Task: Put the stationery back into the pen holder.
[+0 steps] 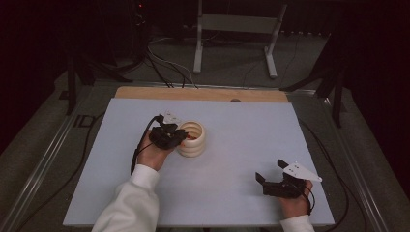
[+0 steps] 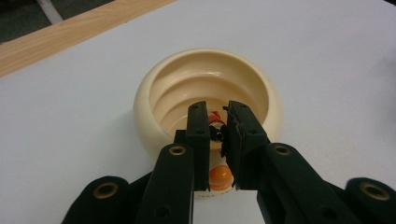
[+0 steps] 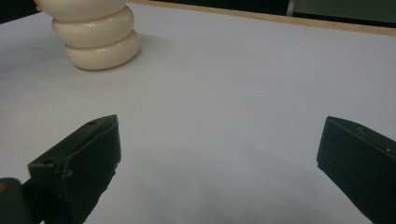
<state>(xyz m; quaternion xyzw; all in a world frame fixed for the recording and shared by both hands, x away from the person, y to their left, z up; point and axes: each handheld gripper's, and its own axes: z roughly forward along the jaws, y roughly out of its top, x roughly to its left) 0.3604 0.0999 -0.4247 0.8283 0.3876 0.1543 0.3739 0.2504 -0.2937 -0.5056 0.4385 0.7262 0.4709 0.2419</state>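
Left tool (image 2: 218, 140) pinches a small toy (image 2: 219, 177) above the ribbed cream cup (image 1: 192, 138) mid-tabletop. Centre it over the opening, lower, then release. Right tool (image 1: 272, 176) rests spread.

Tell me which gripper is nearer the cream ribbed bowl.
Left. The left gripper is at the cream ribbed bowl, its jaws over the rim holding a small toy. The right gripper rests far off, near the table's front edge.

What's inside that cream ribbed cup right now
The left gripper reaches into the cream cup, shut on a small toy with orange and red parts. Its jaws hide most of it.
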